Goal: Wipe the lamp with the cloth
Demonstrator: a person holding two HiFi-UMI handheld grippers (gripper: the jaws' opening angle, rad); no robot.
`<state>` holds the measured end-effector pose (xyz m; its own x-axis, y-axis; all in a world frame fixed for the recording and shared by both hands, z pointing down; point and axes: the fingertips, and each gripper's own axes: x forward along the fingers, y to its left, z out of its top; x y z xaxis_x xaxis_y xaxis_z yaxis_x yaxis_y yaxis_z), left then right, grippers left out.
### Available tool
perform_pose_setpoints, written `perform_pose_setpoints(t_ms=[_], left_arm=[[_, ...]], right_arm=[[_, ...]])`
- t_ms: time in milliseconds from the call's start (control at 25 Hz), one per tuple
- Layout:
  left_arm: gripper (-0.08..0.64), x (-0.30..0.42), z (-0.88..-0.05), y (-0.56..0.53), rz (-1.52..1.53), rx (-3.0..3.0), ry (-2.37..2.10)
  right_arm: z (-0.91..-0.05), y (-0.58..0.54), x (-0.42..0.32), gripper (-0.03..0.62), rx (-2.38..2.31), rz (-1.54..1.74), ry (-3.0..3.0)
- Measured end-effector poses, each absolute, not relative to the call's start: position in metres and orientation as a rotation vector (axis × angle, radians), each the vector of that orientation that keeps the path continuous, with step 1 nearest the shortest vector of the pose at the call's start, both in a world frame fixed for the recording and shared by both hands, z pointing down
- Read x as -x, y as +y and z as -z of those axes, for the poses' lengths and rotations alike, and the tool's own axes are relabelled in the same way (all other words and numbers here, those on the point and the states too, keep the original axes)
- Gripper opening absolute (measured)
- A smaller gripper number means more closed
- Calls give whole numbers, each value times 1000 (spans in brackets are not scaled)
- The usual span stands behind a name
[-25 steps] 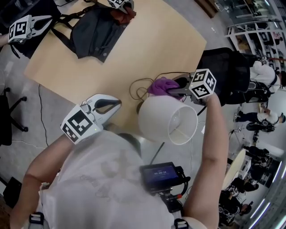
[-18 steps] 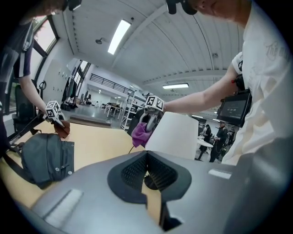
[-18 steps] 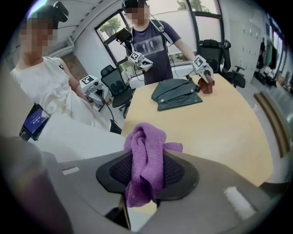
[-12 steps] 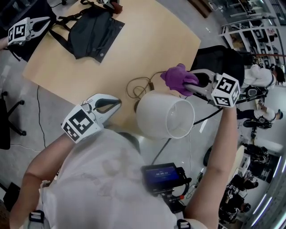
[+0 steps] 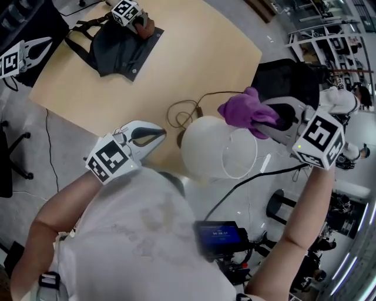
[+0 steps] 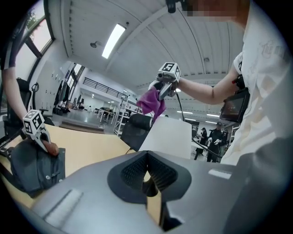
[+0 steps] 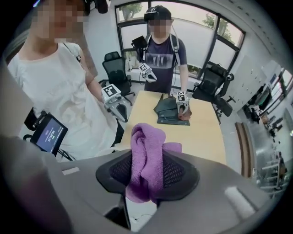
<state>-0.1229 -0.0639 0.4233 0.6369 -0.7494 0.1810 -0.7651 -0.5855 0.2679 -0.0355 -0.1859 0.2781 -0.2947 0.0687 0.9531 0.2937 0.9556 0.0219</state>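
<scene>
The lamp's white shade (image 5: 214, 154) stands at the near edge of the wooden table (image 5: 194, 53); in the left gripper view the shade (image 6: 167, 137) rises just beyond the jaws. My right gripper (image 5: 267, 120) is shut on a bunched purple cloth (image 5: 245, 110), held up above the shade's far right rim. Between the dark pads of the right gripper (image 7: 146, 171), the cloth (image 7: 146, 151) sticks out in folds. My left gripper (image 5: 154, 135) hovers left of the shade, jaws together and holding nothing, and its jaws (image 6: 147, 171) point level toward the shade.
A coiled cord (image 5: 183, 114) lies on the table behind the lamp. Another person across the table works two grippers (image 5: 129, 12) on a black bag (image 5: 120, 41). A black office chair (image 5: 288, 79) stands at the right. A small screen (image 5: 220, 235) hangs at my chest.
My right gripper has lifted the purple cloth from behind the shade to above its rim and swung right. The left gripper has stayed put. The other person's grippers shifted on the bag.
</scene>
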Motion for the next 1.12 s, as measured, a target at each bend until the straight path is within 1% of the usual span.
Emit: perform_pose_setpoints(t_ms=[400, 800, 960, 1120], left_arm=[[0, 138, -431, -58, -82, -2525, -1286], [0, 152, -438, -54, -94, -2471, -1336], [0, 158, -436, -50, -94, -2469, -1338], [0, 152, -435, -50, -106, -2491, -1309]], right_arm=[[-387, -148, 50, 155, 572, 214, -1435], [-472, -166, 59, 155, 579, 216, -1240], [-464, -168, 65, 155, 559, 219, -1290], [-412, -168, 73, 155, 531, 210, -1465]])
